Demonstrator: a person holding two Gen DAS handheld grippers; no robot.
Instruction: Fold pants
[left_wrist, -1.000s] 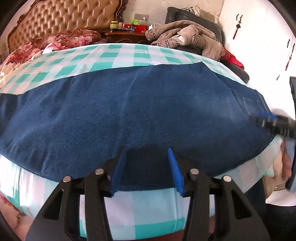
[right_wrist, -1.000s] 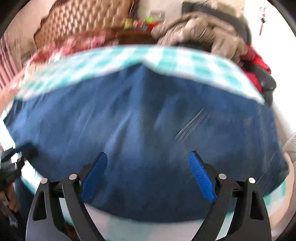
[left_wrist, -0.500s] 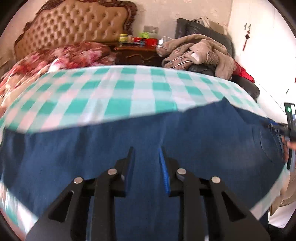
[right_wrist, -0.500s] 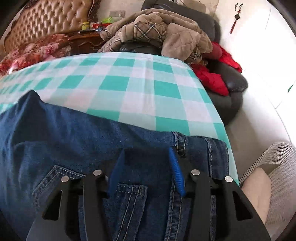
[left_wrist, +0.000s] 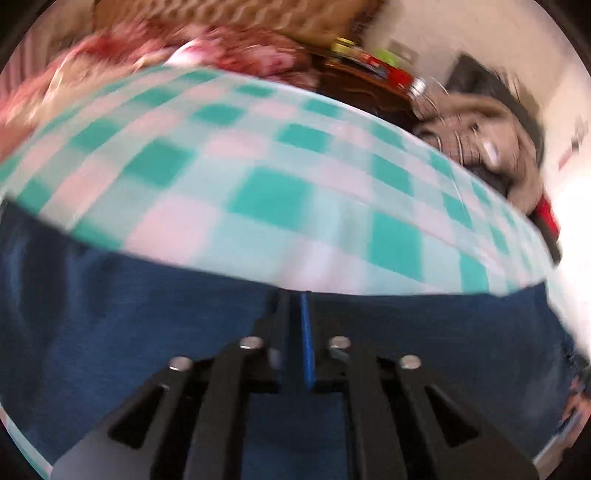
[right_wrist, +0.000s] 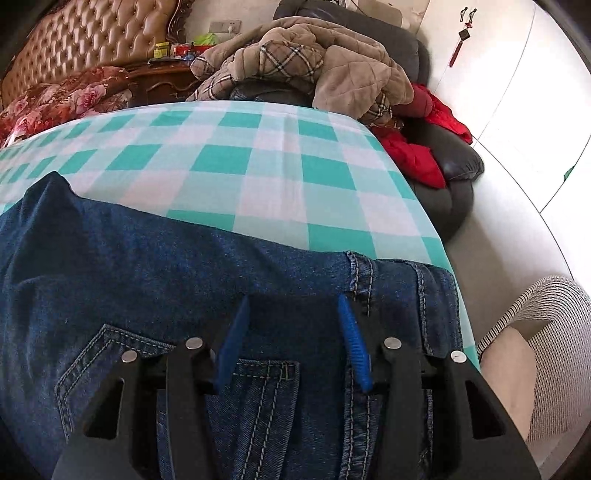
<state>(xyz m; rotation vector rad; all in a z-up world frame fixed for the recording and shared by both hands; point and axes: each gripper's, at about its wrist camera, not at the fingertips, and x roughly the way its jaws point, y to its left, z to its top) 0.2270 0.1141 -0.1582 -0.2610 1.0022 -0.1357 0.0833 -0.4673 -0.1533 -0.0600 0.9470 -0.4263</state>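
Left tool (left_wrist: 295, 299) seemingly pinches pants (left_wrist: 110, 332).

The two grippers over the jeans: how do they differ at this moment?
The left gripper has its jaws shut together at the far edge of the jeans; the right gripper has jaws apart. The left view is blurred; the right view is sharp and shows a back pocket. Both are above the jeans on the checked sheet.

We see dark blue denim pants (right_wrist: 147, 266) with pale stitching on a teal-and-white checked cloth (right_wrist: 229, 162) — behind it a red floral quilt (right_wrist: 62, 99), a tan plaid-lined coat (right_wrist: 314, 62) and a red garment (right_wrist: 417, 155).
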